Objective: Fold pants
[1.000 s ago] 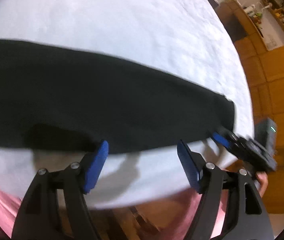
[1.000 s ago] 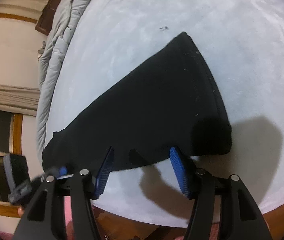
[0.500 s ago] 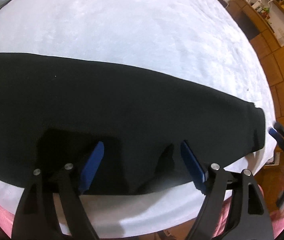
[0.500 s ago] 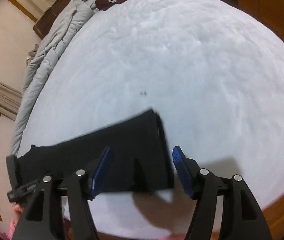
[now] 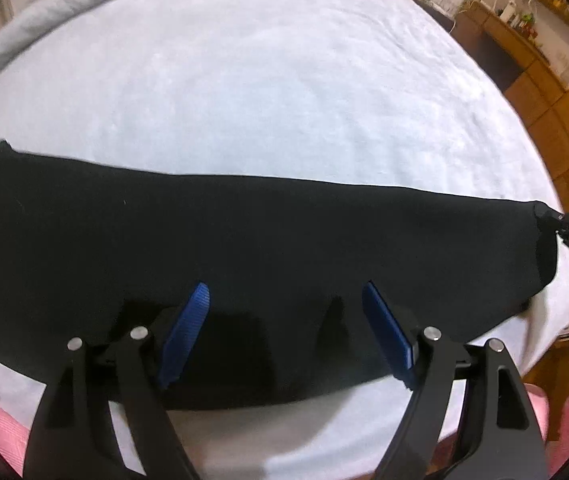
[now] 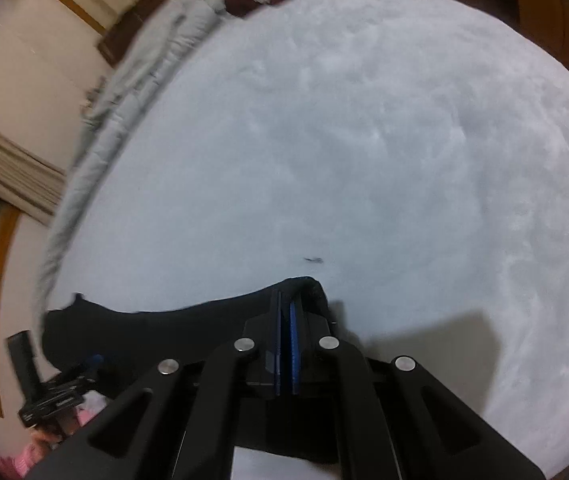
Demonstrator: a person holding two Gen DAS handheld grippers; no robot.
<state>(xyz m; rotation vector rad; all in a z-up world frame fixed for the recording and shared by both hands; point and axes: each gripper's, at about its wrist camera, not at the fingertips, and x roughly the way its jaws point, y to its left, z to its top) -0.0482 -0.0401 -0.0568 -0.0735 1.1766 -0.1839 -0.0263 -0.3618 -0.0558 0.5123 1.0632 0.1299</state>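
Black pants (image 5: 244, 240): one long dark band, lying flat across the near part of the white bed (image 5: 284, 80), running from the far left of the left wrist view to its right edge, where the narrow end sits close to the bed's side.
Left end: the wide end with a small peak at its top corner lies flat on the bed, untouched by either tool.
Left gripper (image 5: 284, 332): jaws spread wide, blue pads (image 5: 186, 332) hovering over the near hem about midway along the band, holding nothing. Whether the tips touch the cloth cannot be told.
Right gripper (image 6: 285, 320): jaws drawn together on the far corner of the narrow end, the cloth bunched up around the tips.
Step in hand: judged to be the start of a fold along the length, carrying the narrow end over toward the wide one.
Doing it well: close the left jaws on the near corner of the same end before lifting, so both corners travel level.
Lift: raise only enough to clear the lower layer; carry both corners at one pace, keeping the edge taut.
Landing: line edge on edge, then let go.
Risk: a one-corner lift would likely twist or drag the band.
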